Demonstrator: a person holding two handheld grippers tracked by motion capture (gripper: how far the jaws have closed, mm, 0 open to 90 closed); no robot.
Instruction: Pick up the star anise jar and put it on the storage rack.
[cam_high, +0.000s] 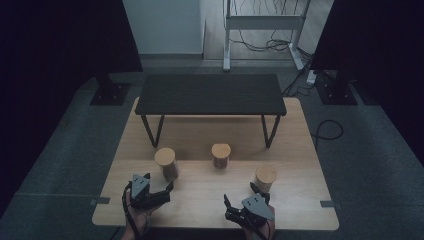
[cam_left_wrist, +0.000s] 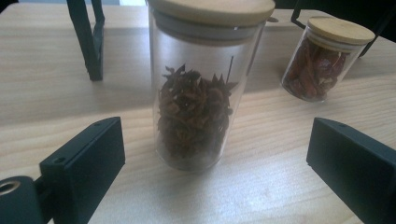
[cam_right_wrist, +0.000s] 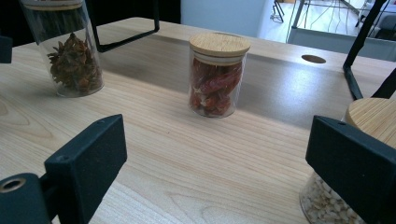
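From above, the left gripper (cam_high: 159, 192) sits at the near edge of the wooden table (cam_high: 300, 150), jaws spread wide and empty, just short of the star anise jar (cam_high: 166, 163). The right gripper (cam_high: 241, 202), also wide open and holding nothing, lies beside the jar of pale kernels (cam_high: 265, 178).

In the left gripper view, the star anise jar (cam_left_wrist: 201, 88) stands upright ahead between the jaws, untouched, with the dried chilli jar (cam_left_wrist: 324, 58) farther right.

In the right gripper view, the chilli jar (cam_right_wrist: 217, 74) stands ahead, the kernel jar (cam_right_wrist: 369, 121) against the right jaw.
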